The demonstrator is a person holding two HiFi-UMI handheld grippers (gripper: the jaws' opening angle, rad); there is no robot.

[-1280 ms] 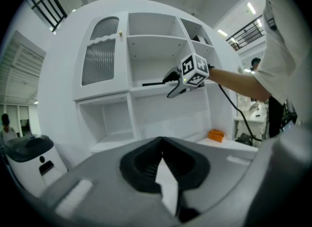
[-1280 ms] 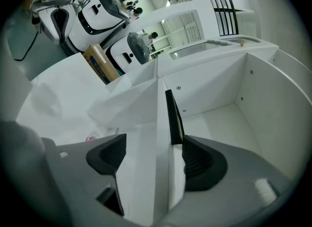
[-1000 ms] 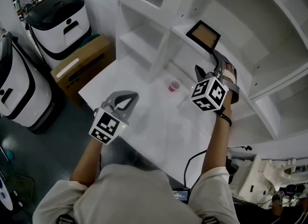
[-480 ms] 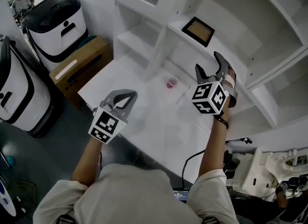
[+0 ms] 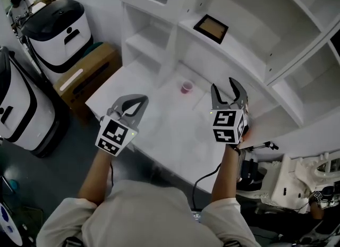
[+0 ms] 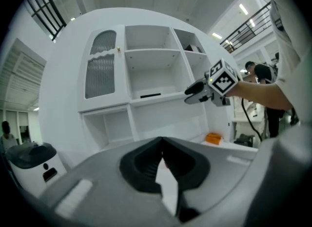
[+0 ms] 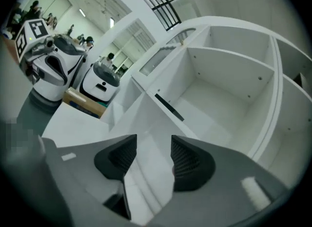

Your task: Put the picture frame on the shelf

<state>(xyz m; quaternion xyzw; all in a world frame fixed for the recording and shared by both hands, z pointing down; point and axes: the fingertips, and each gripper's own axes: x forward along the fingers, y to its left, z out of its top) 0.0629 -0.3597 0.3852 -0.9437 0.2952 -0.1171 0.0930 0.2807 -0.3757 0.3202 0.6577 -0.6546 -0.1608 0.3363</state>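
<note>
Right now picture frame (image 5: 211, 28) lies flat on the white shelf (image 5: 240, 50), 12 o'clock of right gripper (image 5: 227, 88), whose jaws are closing on nothing. Left gripper (image 5: 132, 108) at 9 o'clock, jaws together, empty.

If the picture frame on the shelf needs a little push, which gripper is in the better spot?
Probably the right gripper: it sits nearer the picture frame and the shelf, with empty jaws apart though closing. The left gripper is shut, farther back over the table.
</note>
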